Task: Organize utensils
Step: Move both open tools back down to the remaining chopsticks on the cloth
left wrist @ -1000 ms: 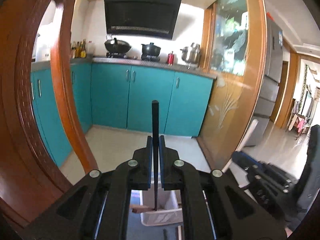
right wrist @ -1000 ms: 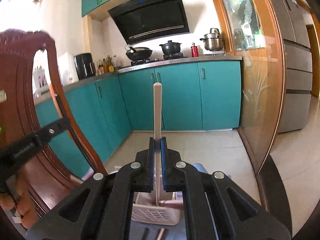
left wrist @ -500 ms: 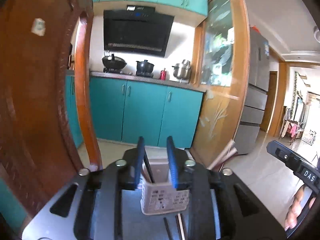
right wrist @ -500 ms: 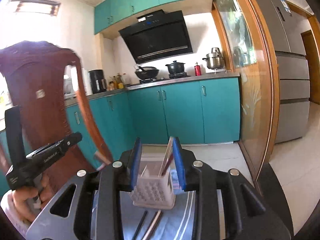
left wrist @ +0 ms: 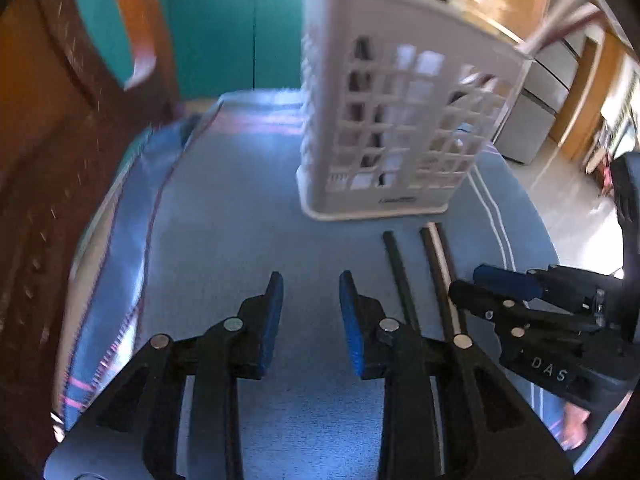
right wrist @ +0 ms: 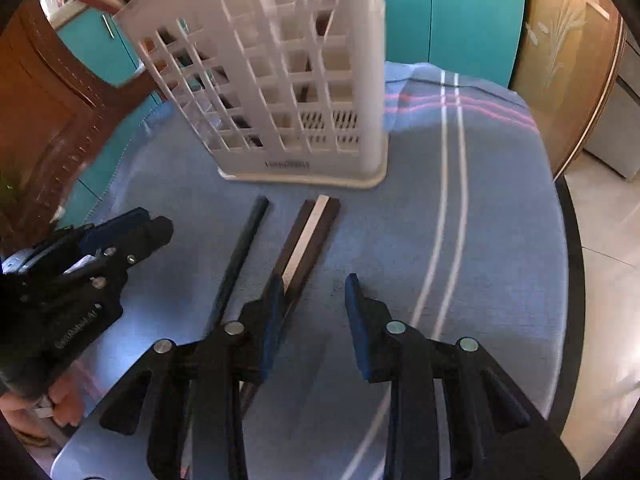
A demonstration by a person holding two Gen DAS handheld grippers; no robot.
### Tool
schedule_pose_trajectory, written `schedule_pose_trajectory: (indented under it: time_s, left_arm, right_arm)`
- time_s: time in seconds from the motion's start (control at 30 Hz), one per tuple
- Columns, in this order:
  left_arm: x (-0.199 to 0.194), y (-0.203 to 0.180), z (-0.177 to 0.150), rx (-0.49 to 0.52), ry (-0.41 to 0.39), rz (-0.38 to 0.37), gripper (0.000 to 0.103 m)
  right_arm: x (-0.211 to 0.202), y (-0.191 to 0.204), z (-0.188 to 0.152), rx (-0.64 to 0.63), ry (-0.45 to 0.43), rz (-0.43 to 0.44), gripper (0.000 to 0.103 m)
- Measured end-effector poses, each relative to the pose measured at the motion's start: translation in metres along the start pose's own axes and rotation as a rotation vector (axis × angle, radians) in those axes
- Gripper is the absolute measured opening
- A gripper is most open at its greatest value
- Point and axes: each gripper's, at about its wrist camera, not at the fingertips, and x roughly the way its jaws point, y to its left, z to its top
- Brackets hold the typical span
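Looking at chopsticks [right wrist: 308, 236] lying flat on the blue cloth [right wrist: 500, 208] just before the white basket [right wrist: 280, 80]: I count four loose, one black apart, three bunched. Thin, stiff, light, likely slippery; I'd pinch mid-shaft. More stand in the basket, number unclear. Left gripper [left wrist: 310, 308] and right gripper [right wrist: 316, 312] both partly open, jaws just been opening, nothing between them.

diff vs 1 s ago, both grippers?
Both let go: the left gripper had a black chopstick and the right gripper a pale one; jaws have just been opening, nothing between them now. Both dipped toward the blue cloth. The white basket and loose chopsticks stayed put.
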Motion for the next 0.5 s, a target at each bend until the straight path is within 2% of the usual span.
schedule_pose_trajectory:
  time_s: [0.1, 0.2, 0.37, 0.43, 0.5]
  left_arm:
    - [-0.002, 0.004, 0.0, -0.024, 0.005, -0.025, 0.044]
    - [-0.003, -0.003, -0.003, 0.004, 0.005, -0.022, 0.047]
    - [0.008, -0.018, -0.002, 0.027, 0.025, -0.036, 0.05]
    - [0.01, -0.024, -0.002, 0.038, 0.025, -0.038, 0.051]
    - [0.01, -0.027, -0.001, 0.043, 0.023, -0.041, 0.053]
  right_arm:
    - [0.0, 0.0, 0.001, 0.003, 0.02, -0.029, 0.032]
    - [-0.001, -0.004, 0.001, -0.004, 0.04, -0.051, 0.032]
    - [0.0, -0.003, -0.005, -0.049, 0.027, -0.08, 0.032]
    - [-0.002, -0.01, -0.005, -0.038, 0.034, -0.085, 0.032]
    - [-0.01, -0.023, -0.019, 0.0, 0.03, -0.112, 0.032]
